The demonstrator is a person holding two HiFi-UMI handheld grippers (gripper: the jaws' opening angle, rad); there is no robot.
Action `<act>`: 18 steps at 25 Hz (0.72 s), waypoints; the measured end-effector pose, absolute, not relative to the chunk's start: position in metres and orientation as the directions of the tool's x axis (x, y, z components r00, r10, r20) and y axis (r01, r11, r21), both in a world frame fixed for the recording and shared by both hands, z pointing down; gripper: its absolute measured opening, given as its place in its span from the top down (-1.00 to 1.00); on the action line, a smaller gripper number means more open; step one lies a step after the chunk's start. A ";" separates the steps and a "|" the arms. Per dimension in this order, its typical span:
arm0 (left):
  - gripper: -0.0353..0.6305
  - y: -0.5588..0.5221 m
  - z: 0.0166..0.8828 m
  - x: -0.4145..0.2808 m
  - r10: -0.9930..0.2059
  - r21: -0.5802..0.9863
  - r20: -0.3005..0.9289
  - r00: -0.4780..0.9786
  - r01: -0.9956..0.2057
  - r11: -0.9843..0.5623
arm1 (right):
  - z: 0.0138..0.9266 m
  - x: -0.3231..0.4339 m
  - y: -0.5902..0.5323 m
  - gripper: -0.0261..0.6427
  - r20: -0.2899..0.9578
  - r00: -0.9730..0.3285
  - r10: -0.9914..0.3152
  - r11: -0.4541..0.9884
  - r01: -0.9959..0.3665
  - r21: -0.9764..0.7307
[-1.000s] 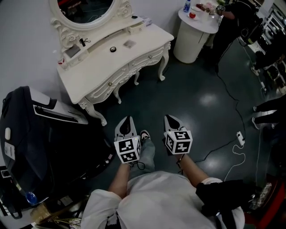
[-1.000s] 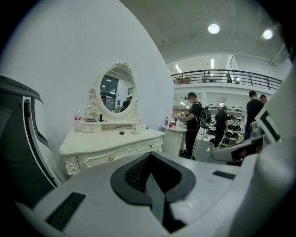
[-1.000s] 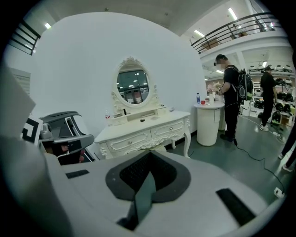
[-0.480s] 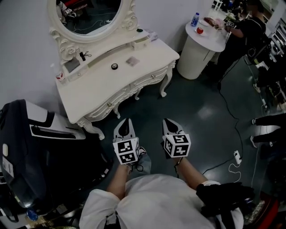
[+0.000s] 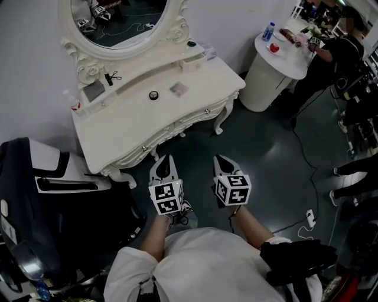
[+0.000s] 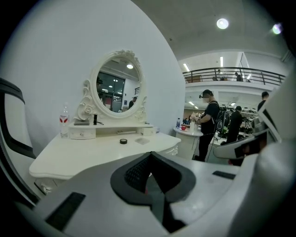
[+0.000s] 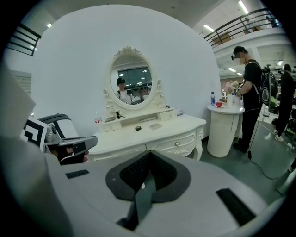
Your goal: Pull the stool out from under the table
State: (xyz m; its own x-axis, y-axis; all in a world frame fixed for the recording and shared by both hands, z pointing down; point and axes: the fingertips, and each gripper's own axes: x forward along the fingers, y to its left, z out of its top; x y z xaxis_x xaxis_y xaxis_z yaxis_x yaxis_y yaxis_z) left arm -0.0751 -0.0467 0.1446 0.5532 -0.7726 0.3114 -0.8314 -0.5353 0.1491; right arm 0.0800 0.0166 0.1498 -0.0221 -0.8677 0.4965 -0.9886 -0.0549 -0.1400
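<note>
The worktop [image 5: 136,121] and its carved mirror frame [image 5: 88,72] are cream white, over a dark teal floor [image 5: 260,147]. The left claw [image 5: 165,159] and right claw [image 5: 222,158] are pale grey with black pads [image 6: 138,174], each bearing a cube [image 5: 166,197] patterned in black-and-white squares. The person's shirt [image 5: 207,265] is white.

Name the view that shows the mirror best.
The right gripper view: the mirror faces the camera, with the whole oval and its carved frame in sight. In the left gripper view the mirror is whole but seen from the side. In the head view the mirror is cut off by the top edge.
</note>
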 end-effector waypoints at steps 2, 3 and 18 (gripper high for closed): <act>0.91 -0.055 0.148 -0.072 -0.771 0.152 0.318 0.552 -0.832 -0.534 | 0.154 0.083 0.010 0.93 0.507 -0.022 -0.861 -0.057 -0.989 -0.140; 0.91 -0.058 0.150 -0.071 -0.770 0.155 0.321 0.552 -0.832 -0.532 | 0.155 0.085 0.007 0.93 0.513 -0.021 -0.858 -0.058 -0.989 -0.137; 0.91 -0.079 0.161 -0.079 -0.777 0.194 0.332 0.535 -0.845 -0.499 | 0.163 0.083 -0.021 0.93 0.551 -0.032 -0.834 -0.037 -0.993 -0.113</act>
